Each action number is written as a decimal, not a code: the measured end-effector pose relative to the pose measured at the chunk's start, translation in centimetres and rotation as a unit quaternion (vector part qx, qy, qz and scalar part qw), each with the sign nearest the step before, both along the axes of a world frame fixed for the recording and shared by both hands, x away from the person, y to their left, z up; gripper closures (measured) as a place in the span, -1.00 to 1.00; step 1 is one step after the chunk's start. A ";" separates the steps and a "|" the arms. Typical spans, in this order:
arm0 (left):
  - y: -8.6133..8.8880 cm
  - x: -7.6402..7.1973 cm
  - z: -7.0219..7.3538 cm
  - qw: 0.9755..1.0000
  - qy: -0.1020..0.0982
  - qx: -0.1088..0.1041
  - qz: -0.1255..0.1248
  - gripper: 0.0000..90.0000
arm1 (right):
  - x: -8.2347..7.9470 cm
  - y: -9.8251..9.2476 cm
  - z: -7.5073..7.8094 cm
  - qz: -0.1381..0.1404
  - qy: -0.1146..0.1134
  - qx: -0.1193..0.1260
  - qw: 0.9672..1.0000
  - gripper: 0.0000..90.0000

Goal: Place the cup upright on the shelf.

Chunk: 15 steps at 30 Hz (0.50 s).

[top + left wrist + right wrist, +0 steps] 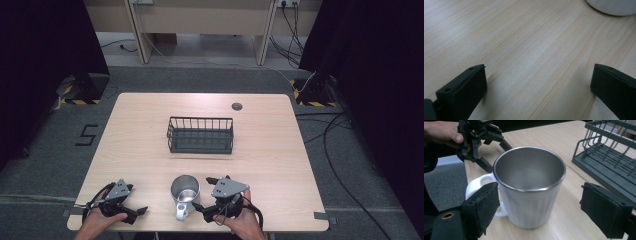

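Between parted right fingers [541, 212], upright mug [530, 187] — steel-lined, white, perhaps ribbed, untouched — left fingers [537, 90] apart.

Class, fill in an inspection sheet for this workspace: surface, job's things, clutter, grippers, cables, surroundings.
Surface: pale wood table, with a round grey cap near the far edge.
Job's things: steel mug upright, white handle toward the near edge; dark wire rack at mid-table.
Clutter: nothing seen.
Grippers: left gripper open over bare wood; right gripper open, jaws either side of the mug.
Cables: black leads on the floor at right.
Surroundings: grey carpet, dark curtains.
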<state>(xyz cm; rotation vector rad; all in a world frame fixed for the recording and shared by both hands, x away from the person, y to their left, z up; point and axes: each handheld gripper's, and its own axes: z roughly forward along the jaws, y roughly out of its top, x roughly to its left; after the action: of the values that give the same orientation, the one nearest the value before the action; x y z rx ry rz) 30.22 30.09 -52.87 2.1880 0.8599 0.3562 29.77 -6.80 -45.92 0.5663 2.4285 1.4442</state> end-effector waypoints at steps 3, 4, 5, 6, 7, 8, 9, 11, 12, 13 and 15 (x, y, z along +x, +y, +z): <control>0.0 0.0 0.0 1.000 0.000 0.000 0.000 -1.00 | 0.3 0.5 -0.2 0.001 0.000 0.001 1.000 -0.66; 0.0 0.0 0.0 1.000 0.000 0.000 0.000 -1.00 | 0.4 0.7 -0.2 0.002 0.001 0.003 1.000 -0.66; 0.0 0.0 0.0 1.000 0.000 0.000 0.000 -1.00 | 0.4 0.9 -0.2 0.008 -0.001 0.005 1.000 -0.66; 0.0 0.0 0.0 1.000 0.000 0.000 0.000 -1.00 | 0.5 1.2 -0.3 0.014 -0.001 0.004 1.000 -0.66; 0.0 0.0 0.0 1.000 0.000 0.000 0.000 -1.00 | 0.5 1.2 -0.3 0.014 -0.001 0.004 1.000 -0.66; 0.0 0.0 0.0 1.000 0.000 0.000 0.000 -1.00 | 0.5 1.4 -0.3 0.015 -0.003 0.000 1.000 -0.67; 0.0 0.0 0.0 1.000 0.000 0.000 0.000 -1.00 | 0.5 1.6 -0.5 0.016 -0.003 -0.004 1.000 -0.66; 0.0 0.0 0.0 1.000 0.000 0.000 0.000 -1.00 | 0.5 1.9 -0.7 0.020 -0.004 -0.010 1.000 -0.68; 0.0 0.0 0.0 1.000 0.000 0.000 0.000 -1.00 | 0.5 2.0 -0.8 0.021 -0.004 -0.011 1.000 -0.68; 0.0 0.0 0.0 1.000 0.000 0.000 0.000 -1.00 | 0.5 2.1 -0.9 0.022 -0.004 -0.010 1.000 -0.69; 0.0 0.0 0.0 1.000 0.000 0.000 0.000 -1.00 | 0.6 2.3 -1.0 0.021 -0.003 -0.008 1.000 -0.70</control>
<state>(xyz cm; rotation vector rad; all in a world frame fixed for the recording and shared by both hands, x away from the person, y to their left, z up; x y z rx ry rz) 30.22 30.09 -52.87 2.1878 0.8598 0.3565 30.38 -4.52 -46.88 0.5110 2.4589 1.4398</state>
